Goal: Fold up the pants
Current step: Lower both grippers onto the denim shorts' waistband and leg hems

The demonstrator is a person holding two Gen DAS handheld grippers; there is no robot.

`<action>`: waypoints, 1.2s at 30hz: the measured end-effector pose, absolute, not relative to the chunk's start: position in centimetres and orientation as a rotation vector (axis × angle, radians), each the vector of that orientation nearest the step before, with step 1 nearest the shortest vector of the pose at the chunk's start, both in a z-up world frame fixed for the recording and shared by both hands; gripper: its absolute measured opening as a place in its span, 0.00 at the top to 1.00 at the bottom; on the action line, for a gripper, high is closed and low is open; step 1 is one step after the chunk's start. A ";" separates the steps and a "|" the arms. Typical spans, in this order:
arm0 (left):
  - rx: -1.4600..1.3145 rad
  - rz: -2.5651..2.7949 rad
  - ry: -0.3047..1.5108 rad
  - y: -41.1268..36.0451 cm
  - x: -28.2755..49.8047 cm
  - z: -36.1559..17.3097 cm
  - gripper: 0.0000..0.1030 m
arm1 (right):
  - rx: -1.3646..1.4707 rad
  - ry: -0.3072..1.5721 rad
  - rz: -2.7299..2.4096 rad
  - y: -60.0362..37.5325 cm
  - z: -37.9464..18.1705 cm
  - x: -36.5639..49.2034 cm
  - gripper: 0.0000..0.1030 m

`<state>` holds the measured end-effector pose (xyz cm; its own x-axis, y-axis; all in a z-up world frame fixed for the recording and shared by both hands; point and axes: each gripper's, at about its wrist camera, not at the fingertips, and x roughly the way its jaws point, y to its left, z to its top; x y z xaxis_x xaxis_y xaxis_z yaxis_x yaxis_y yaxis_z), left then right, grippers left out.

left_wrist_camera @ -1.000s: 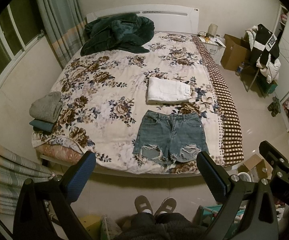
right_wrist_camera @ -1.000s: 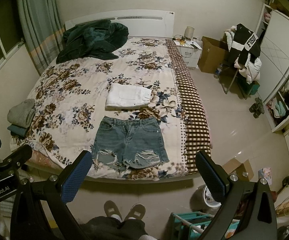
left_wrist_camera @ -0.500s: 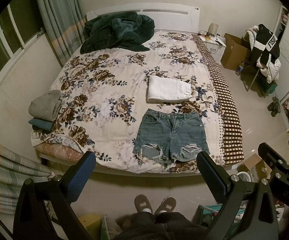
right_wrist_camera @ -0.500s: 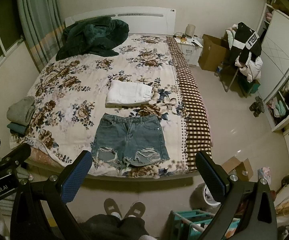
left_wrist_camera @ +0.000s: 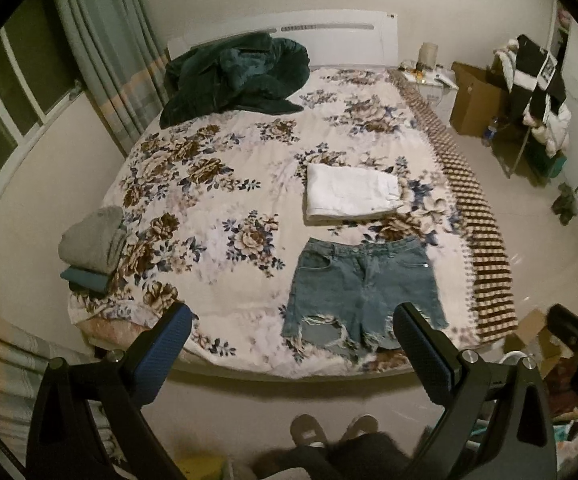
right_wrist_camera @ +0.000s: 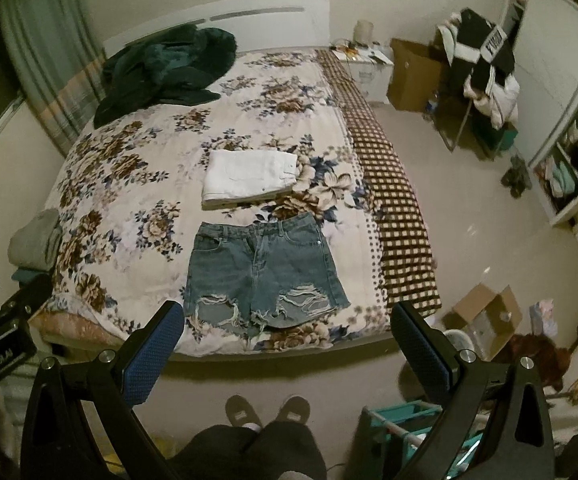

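Note:
Ripped blue denim shorts point(left_wrist_camera: 363, 288) lie flat near the foot edge of the floral bed point(left_wrist_camera: 217, 200), waistband away from me; they also show in the right wrist view point(right_wrist_camera: 261, 268). Folded white pants point(left_wrist_camera: 351, 194) lie just beyond them, also in the right wrist view point(right_wrist_camera: 249, 176). My left gripper point(left_wrist_camera: 293, 336) is open and empty, held above the floor short of the bed's foot. My right gripper point(right_wrist_camera: 285, 332) is open and empty, at about the same distance from the bed.
A dark green blanket point(left_wrist_camera: 233, 76) lies heaped at the headboard. Folded grey and teal clothes point(left_wrist_camera: 91, 246) sit at the bed's left edge. Cardboard boxes point(right_wrist_camera: 485, 316), a clothes-laden chair point(right_wrist_camera: 485, 76) and a teal rack point(right_wrist_camera: 401, 420) stand on the floor to the right. My slippered feet point(right_wrist_camera: 267, 410) are below.
Both grippers have moved closer to the bed's foot; the shorts look larger and nearer. Both stay open. The clothes have not moved.

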<state>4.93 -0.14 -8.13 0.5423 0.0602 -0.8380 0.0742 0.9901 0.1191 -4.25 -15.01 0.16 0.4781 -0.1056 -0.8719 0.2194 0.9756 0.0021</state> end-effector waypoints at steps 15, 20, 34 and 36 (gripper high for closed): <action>0.117 0.098 1.284 -15.0 18.0 -27.6 0.00 | 0.359 1.316 -0.186 -37.0 -21.3 13.5 0.00; 0.126 0.051 1.420 -24.5 20.1 -39.6 0.00 | 0.313 1.366 -0.215 -45.1 -28.8 19.2 0.00; 0.031 0.129 1.602 -30.4 16.6 -58.5 0.05 | 0.170 1.506 -0.077 -48.9 -46.6 24.7 0.00; 0.030 0.079 1.560 -30.5 16.4 -57.7 0.19 | 0.161 1.521 -0.041 -47.6 -48.0 25.6 0.00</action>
